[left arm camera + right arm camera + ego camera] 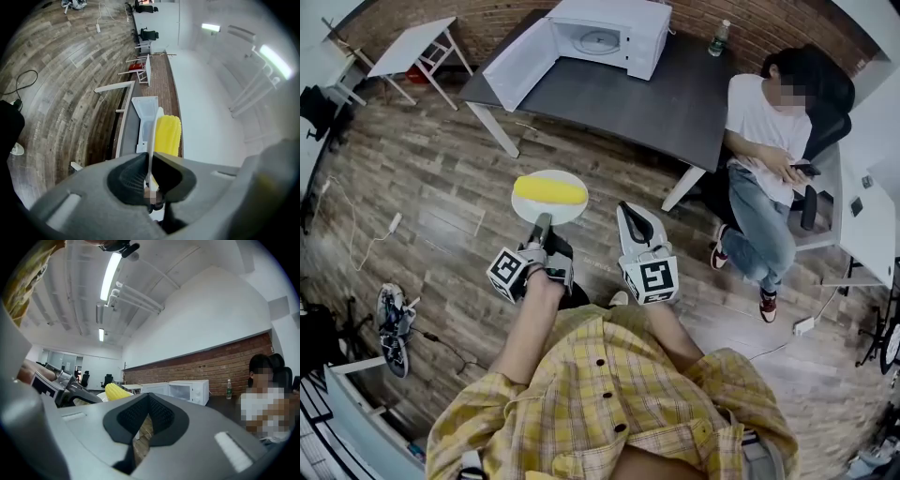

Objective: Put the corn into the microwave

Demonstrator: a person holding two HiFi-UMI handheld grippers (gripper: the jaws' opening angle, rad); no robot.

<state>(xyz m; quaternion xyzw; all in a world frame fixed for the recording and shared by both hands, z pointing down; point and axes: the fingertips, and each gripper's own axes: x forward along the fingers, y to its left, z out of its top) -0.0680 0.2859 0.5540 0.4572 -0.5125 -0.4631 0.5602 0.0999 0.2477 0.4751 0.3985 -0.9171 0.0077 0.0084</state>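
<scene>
The left gripper [543, 223] has its fingers [127, 177] clenched on the near rim of a white plate [574, 212], which shows edge-on between the pads in the left gripper view. The corn [550, 191], a single yellow cob, lies across the plate. The plate is held in the air above the wooden floor [441, 187], in front of the person in the yellow checked shirt [609, 394]. The right gripper [624, 207] hangs near the plate's right side, apart from it. Its fingers [161, 417] are pressed together at the tips with nothing between them. The microwave [614, 36] stands at the far end of a dark surface [666, 94], well apart from the corn. Its door [523, 62] is swung wide open to the left, and the round tray [600, 40] inside is in plain view. A bottle [719, 37] stands on the same surface to the right of the microwave. Another person [764, 159] sits in a chair at the right edge of the surface, holding a phone [806, 170]. A small white table [411, 45] stands at the far left. A pair of shoes [394, 323] lies on the floor at the left of the person with the grippers.
</scene>
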